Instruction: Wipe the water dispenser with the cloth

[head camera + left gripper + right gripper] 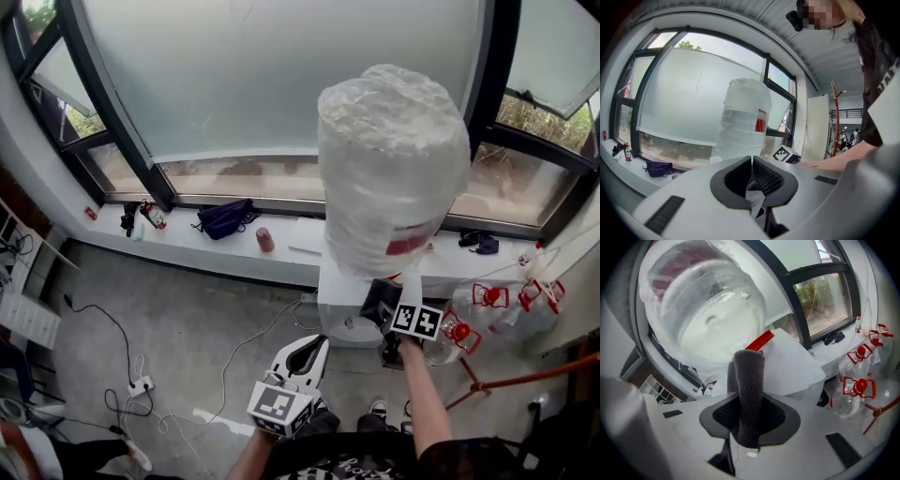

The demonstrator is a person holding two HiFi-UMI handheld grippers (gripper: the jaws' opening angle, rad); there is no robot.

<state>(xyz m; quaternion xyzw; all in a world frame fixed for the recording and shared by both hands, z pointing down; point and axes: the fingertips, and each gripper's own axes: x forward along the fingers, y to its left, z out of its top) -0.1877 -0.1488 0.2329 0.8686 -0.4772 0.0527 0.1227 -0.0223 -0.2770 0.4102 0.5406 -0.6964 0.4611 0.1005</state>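
By the window (281,84), cloth (749,380) stands clenched between right gripper (750,417) jaws; left gripper (752,161) closed.

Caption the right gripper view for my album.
Right gripper clamps dark grey fleecy cloth near white water dispenser with clear bottle.

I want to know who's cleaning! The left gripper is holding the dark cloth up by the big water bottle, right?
Not quite. It is the right gripper that is holding the dark cloth up by the big water bottle, with its fingers closed on it. The right gripper view shows this. The left gripper is just shut.
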